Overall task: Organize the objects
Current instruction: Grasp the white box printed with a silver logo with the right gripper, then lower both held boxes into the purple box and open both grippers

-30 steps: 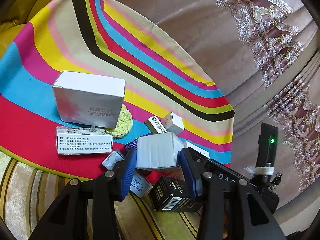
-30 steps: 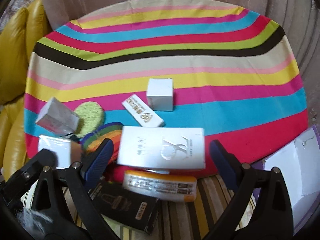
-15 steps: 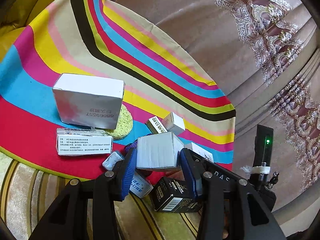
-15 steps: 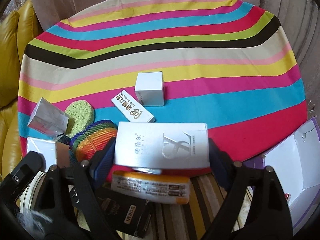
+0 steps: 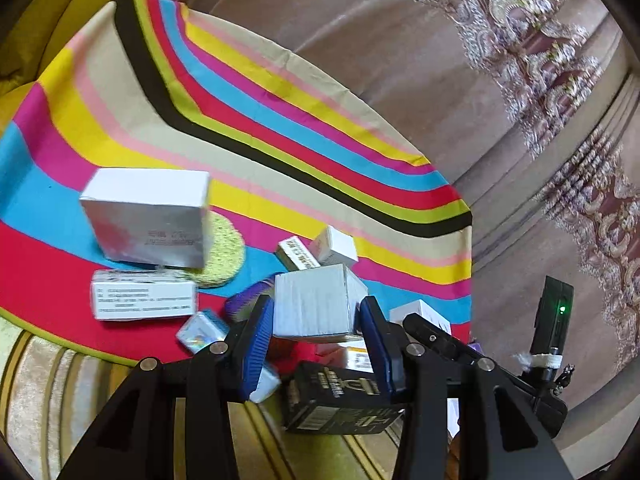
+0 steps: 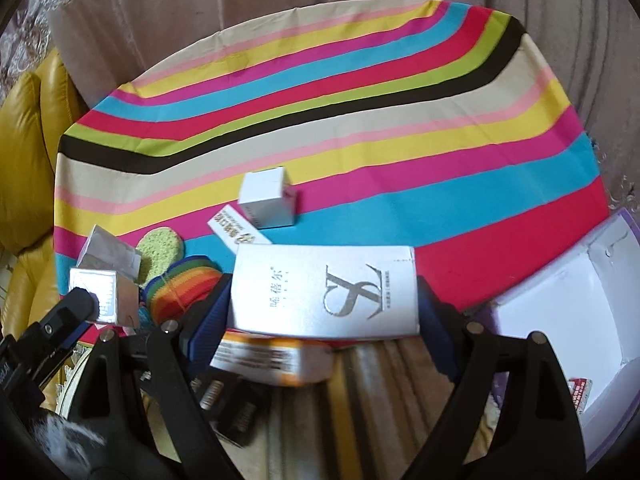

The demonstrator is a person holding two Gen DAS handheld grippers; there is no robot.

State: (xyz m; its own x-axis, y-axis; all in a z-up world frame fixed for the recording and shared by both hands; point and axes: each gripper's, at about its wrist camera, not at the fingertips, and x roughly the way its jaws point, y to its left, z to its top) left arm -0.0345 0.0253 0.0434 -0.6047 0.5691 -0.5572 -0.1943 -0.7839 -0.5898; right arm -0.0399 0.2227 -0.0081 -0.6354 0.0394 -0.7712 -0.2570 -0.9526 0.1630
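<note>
My left gripper (image 5: pixel 317 312) is shut on a small white cube box (image 5: pixel 316 304), held just above the near edge of the striped round table (image 5: pixel 280 152). My right gripper (image 6: pixel 322 304) is shut on a long silver box with a logo (image 6: pixel 324 292); both blue pads press on its ends and it hangs tilted over the table's edge. In the right wrist view the left gripper (image 6: pixel 76 308) and its cube box (image 6: pixel 104 296) show at the lower left. An orange and white box (image 6: pixel 272 360) lies blurred under the silver box.
On the cloth are a large silver box (image 5: pixel 148 220), a flat white printed box (image 5: pixel 144 296), a green sponge (image 5: pixel 224 252), a small white cube (image 6: pixel 268 200), a narrow lettered box (image 6: pixel 236 232) and a rainbow pad (image 6: pixel 180 292). A black box (image 5: pixel 340 396) lies below. An open white container (image 6: pixel 560 312) stands right, a yellow sofa (image 6: pixel 24 140) left.
The right gripper's jaws closed onto the long silver box, then carried it a little with a roll of the view. The left gripper kept its hold on the cube box and barely moved.
</note>
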